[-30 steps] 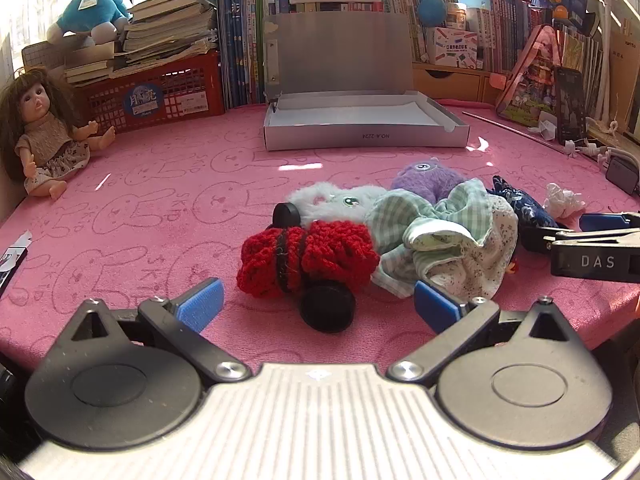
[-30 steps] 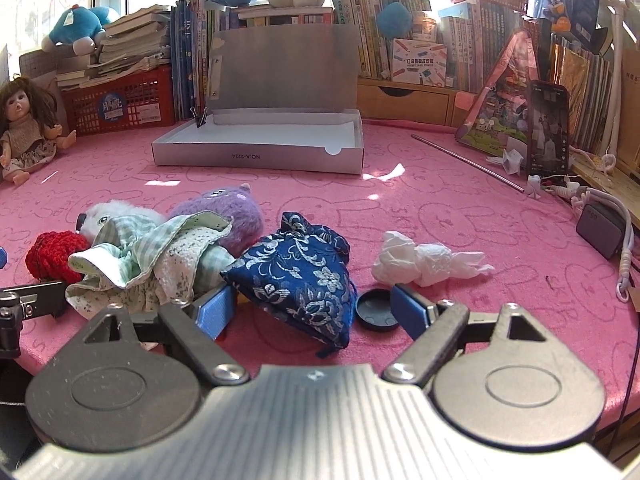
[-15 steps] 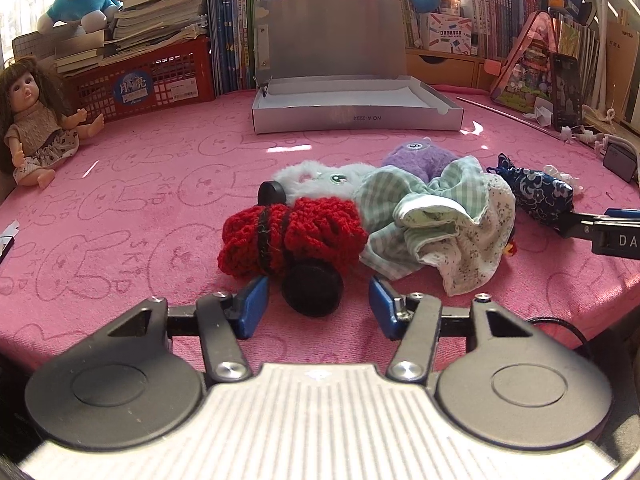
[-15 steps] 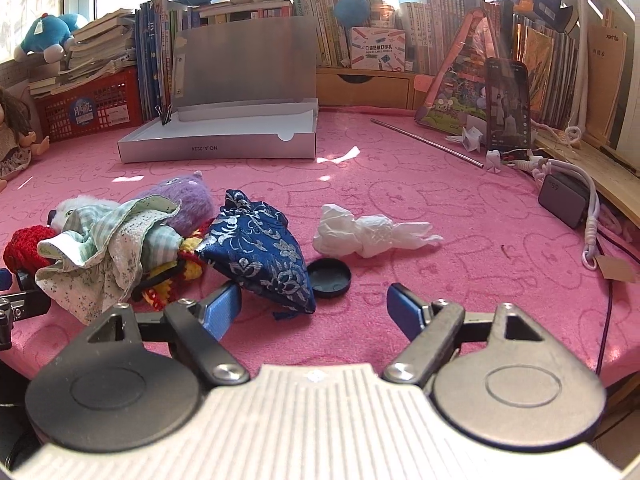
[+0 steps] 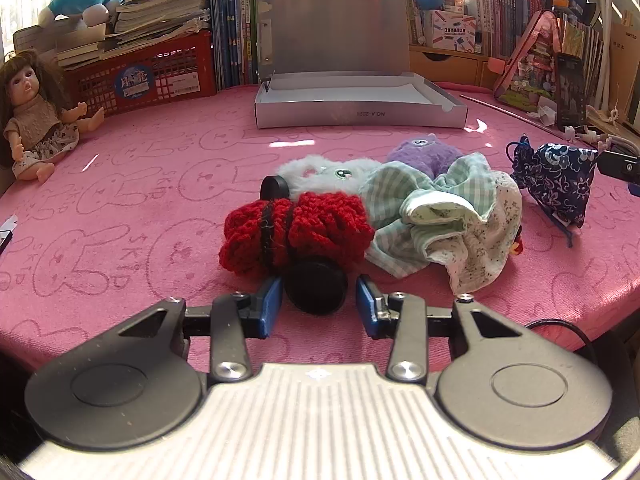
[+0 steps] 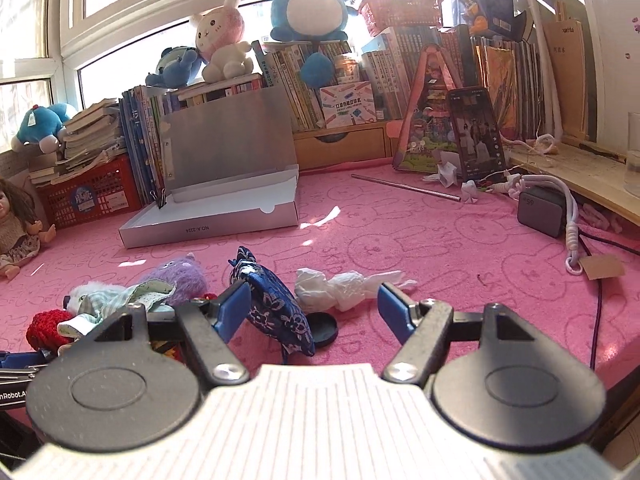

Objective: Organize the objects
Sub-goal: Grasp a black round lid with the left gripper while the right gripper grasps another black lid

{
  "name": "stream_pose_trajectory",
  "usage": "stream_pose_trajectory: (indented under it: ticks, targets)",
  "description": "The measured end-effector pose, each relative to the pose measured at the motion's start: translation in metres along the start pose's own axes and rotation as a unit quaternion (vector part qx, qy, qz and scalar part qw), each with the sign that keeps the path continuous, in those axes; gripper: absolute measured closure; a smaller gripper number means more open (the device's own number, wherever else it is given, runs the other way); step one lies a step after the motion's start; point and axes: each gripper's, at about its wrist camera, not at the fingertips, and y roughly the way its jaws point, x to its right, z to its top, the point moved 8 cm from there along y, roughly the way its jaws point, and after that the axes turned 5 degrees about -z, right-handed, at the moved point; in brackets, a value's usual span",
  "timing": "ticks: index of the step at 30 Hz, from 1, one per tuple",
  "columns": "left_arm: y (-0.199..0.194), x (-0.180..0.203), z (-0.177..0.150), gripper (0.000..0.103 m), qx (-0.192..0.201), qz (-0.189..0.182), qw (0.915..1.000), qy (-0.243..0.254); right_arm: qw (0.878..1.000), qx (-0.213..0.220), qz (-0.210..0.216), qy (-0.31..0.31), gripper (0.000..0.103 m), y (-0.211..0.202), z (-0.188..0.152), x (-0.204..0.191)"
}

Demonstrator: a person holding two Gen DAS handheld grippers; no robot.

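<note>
Now, left gripper point(image 5: 316, 304): jaws closing around a black disc point(image 5: 315, 287); the left pad is at its edge, the right pad shows a thin gap, so no firm grip can be told.
Disc: on the pink cloth point(image 5: 120, 200), touching the front of the red knit point(image 5: 294, 232).
Red knit: banded with a black tie; a second black round point(image 5: 274, 188) sits just behind it.
Pile: a white plush point(image 5: 320, 172), a purple plush point(image 5: 424, 152) and a checked cloth point(image 5: 448, 216) lie pressed together just right of the knit, crowding the disc's far side.
Right gripper point(image 6: 314, 304): jaws closing but wide apart; between them lie a blue pouch point(image 6: 276, 312) and a black cap point(image 6: 324, 328), neither pressed by the pads.
Pouch: leaning against the left finger, touching the cap.
Tissue point(image 6: 340, 284): crumpled, just beyond the cap.
Box point(image 5: 360, 108): grey, lid up, at the back of the cloth, well apart from the pile.
Doll point(image 5: 32, 120): seated at the far left edge.
Crate point(image 5: 152, 72): red, stacked with books, behind the doll.
Charger point(image 6: 540, 210): far right, with white cable.
</note>
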Motion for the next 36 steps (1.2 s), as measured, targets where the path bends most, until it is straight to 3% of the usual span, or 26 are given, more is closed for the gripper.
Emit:
stream_pose_trajectory:
  ticks: [6,11,15,29,36]
  targets:
    - [0.001,-0.001,-0.001,0.057,-0.002,0.0,1.0,-0.001,0.999,0.029,-0.025,0.036,0.024,-0.002,0.008,0.016]
    - [0.003,0.0,-0.002,0.057,0.0,0.002,1.0,0.0,0.998,-0.021,-0.051,-0.023,0.024,0.016,-0.005,0.007]
    - [0.004,0.0,-0.002,0.058,0.001,0.002,1.0,0.002,0.996,-0.061,-0.052,-0.034,0.025,0.031,-0.02,0.001]
    - [0.007,0.001,0.0,0.064,0.008,0.005,0.9999,0.006,0.992,-0.076,-0.059,-0.083,0.033,0.053,-0.032,-0.012]
    - [0.005,0.002,0.0,0.064,0.008,0.003,0.9999,0.007,0.992,-0.079,-0.046,-0.088,0.053,0.056,-0.034,-0.017]
